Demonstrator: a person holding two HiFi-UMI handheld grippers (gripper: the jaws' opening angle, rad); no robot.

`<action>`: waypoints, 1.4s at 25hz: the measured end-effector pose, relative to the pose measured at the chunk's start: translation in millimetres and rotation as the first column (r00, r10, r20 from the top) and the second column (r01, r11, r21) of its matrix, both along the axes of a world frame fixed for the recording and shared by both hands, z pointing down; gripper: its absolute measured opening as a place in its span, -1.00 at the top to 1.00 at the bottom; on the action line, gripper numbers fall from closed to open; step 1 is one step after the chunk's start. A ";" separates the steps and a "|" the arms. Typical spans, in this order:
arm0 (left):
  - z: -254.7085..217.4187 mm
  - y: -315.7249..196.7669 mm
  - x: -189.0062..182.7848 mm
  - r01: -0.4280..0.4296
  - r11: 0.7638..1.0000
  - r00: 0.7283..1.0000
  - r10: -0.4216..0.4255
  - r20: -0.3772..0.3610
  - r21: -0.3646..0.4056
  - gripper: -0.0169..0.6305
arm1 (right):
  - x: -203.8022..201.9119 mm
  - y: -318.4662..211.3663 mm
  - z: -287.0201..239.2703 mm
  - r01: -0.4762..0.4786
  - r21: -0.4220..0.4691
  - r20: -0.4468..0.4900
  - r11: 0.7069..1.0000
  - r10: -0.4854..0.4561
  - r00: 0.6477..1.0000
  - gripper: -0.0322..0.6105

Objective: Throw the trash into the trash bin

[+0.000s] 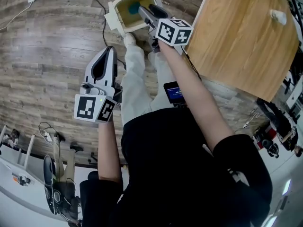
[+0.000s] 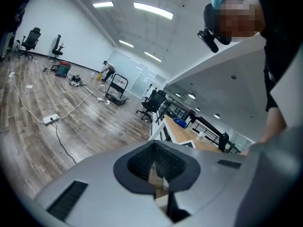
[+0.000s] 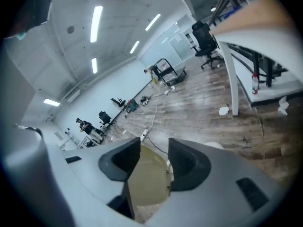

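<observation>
Right hand-held gripper (image 1: 144,12) is over the bin (image 1: 112,14), pointing down into it, jaws apart and holding nothing. Teal trash (image 1: 134,7) lies inside the bin, just beside the jaw tips. Left hand-held gripper (image 1: 110,51) is clenched, empty and well back from the bin.

Bright even ceiling strip lights (image 2: 152,9), strong fisheye bending, dark vignetted corners, soft foreground

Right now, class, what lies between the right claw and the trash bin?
Nothing. In the right gripper view the right claw stands open, and only the yellowish inside of the trash bin shows between its jaws; the head view agrees.
</observation>
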State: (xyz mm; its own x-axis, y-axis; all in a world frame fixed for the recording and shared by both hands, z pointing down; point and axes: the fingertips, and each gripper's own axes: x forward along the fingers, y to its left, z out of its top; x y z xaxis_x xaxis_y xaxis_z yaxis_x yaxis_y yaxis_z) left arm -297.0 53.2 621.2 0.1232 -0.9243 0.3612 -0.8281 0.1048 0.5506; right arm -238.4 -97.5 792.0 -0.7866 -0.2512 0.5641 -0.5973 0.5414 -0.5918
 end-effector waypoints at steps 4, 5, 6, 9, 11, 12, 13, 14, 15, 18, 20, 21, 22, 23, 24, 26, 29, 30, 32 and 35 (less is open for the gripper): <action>-28.4 -23.3 -5.2 -0.041 0.998 0.999 0.039 0.035 0.052 0.95 | -4.9 0.0 -86.4 0.085 0.160 0.121 0.983 -0.105 0.987 0.62; -37.3 -27.8 -4.7 -0.050 0.997 0.998 0.047 0.044 0.063 0.95 | -3.8 3.4 -110.8 0.109 0.208 0.147 0.972 -0.141 0.979 0.67; -46.6 -32.3 -3.0 -0.061 0.995 0.997 0.057 0.055 0.074 0.95 | -1.4 6.6 -135.6 0.127 0.260 0.170 0.957 -0.175 0.970 0.69; -69.2 -54.0 2.0 -0.107 0.988 0.990 0.096 0.099 0.113 0.95 | 8.3 5.1 -208.3 0.136 0.415 0.241 0.900 -0.253 0.937 0.86; -85.5 -67.5 8.4 -0.151 0.976 0.985 0.133 0.114 0.160 0.95 | 17.3 3.4 -253.1 0.130 0.506 0.252 0.852 -0.290 0.923 0.90; -95.3 -70.8 13.2 -0.170 0.969 0.982 0.151 0.116 0.178 0.95 | 22.8 6.1 -273.2 0.134 0.548 0.238 0.826 -0.307 0.921 0.90; -106.0 -72.7 19.1 -0.189 0.963 0.978 0.169 0.119 0.192 0.95 | 28.9 10.3 -291.8 0.143 0.586 0.216 0.798 -0.324 0.921 0.90; -117.6 -74.6 25.9 -0.210 0.956 0.974 0.187 0.125 0.206 0.95 | 35.5 15.0 -309.2 0.152 0.621 0.192 0.769 -0.337 0.922 0.90; -130.3 -77.1 33.6 -0.232 0.947 0.969 0.206 0.136 0.222 0.95 | 42.4 18.8 -325.9 0.157 0.651 0.172 0.743 -0.346 0.922 0.90; -170.8 -87.3 58.3 -0.305 0.910 0.947 0.260 0.186 0.281 0.95 | 62.7 23.6 -371.1 0.133 0.721 0.149 0.680 -0.340 0.929 0.90; -195.1 -90.7 73.8 -0.358 0.878 0.928 0.297 0.226 0.317 0.95 | 72.9 27.0 -396.7 0.101 0.760 0.148 0.642 -0.322 0.935 0.90; -205.9 -92.0 80.5 -0.381 0.862 0.919 0.312 0.242 0.335 0.95 | 77.1 28.2 -408.0 0.083 0.774 0.154 0.627 -0.313 0.937 0.90; -215.3 -92.9 86.4 -0.398 0.847 0.912 0.324 0.251 0.352 0.95 | 80.5 29.0 -417.9 0.067 0.783 0.162 0.618 -0.307 0.938 0.90; -223.2 -92.8 91.7 -0.412 0.835 0.907 0.335 0.257 0.366 0.95 | 83.2 29.9 -426.3 0.053 0.789 0.171 0.612 -0.302 0.938 0.90; -229.4 -91.5 96.5 -0.425 0.823 0.901 0.344 0.264 0.377 0.95 | 85.4 31.5 -433.2 0.041 0.795 0.179 0.606 -0.298 0.938 0.90; -238.6 -87.8 106.1 -0.458 0.800 0.884 0.365 0.292 0.388 0.95 | 89.3 34.6 -442.8 0.027 0.807 0.183 0.590 -0.293 0.938 0.90; -252.1 -85.5 120.8 -0.518 0.774 0.842 0.387 0.375 0.365 0.95 | 96.1 35.2 -450.4 0.039 0.826 0.153 0.562 -0.291 0.944 0.90; -256.4 -85.3 123.5 -0.533 0.769 0.828 0.389 0.404 0.352 0.95 | 98.0 35.4 -452.4 0.043 0.829 0.146 0.558 -0.290 0.946 0.90; -262.7 -83.4 123.6 -0.544 0.766 0.816 0.390 0.426 0.341 0.95 | 99.4 37.2 -453.6 0.048 0.829 0.137 0.557 -0.285 0.949 0.90; -268.7 -81.1 120.0 -0.533 0.768 0.829 0.389 0.401 0.355 0.95 | 100.3 40.1 -454.3 0.039 0.824 0.146 0.565 -0.279 0.949 0.90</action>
